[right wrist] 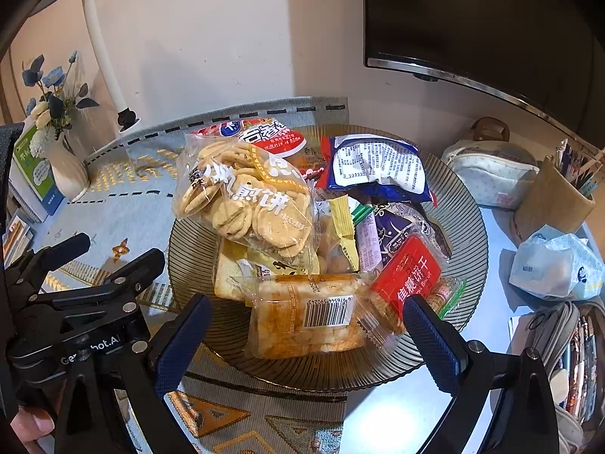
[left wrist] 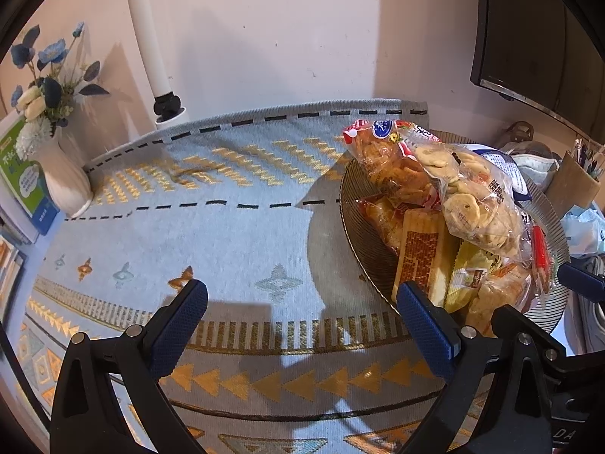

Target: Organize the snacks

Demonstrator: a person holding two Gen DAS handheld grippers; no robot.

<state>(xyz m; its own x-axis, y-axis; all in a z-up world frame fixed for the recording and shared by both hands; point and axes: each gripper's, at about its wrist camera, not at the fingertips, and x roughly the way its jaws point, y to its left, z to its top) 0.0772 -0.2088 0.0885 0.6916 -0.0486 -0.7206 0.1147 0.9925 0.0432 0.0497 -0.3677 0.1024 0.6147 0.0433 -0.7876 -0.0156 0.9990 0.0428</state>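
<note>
Left wrist view, left to right: vase (left wrist: 62,179) of blue flowers (left wrist: 41,75) at the far left edge, a green book (left wrist: 22,174) behind it; white pole (left wrist: 147,34) on a black foot at the wall; patterned blue mat (left wrist: 211,234) over the table; left gripper (left wrist: 302,299) jaws spread wide, nothing between them, hanging above the mat with its right finger just beside the plate (left wrist: 353,223); snacks piled on the plate, a clear bag of round crackers (left wrist: 469,196) on top; dark monitor (left wrist: 537,26) at upper right. Right wrist view: same vase (right wrist: 68,168) far left; the left gripper's black frame at the left edge; a fingertip (right wrist: 32,425) at the bottom left corner; ribbed glass plate (right wrist: 469,234) centre, partly on the mat (right wrist: 113,212), holding the snacks; crackers (right wrist: 245,204) upper left of the pile, blue-and-white packet (right wrist: 378,168) upper right, red biscuit pack (right wrist: 410,276) lower right, barcoded pack (right wrist: 306,316) at the front; right gripper (right wrist: 308,338) jaws wide apart, gripping nothing, straddling the barcoded pack without clear contact; pouch (right wrist: 491,174), pen cup (right wrist: 552,200) and tissue pack (right wrist: 556,265) to the right.
</note>
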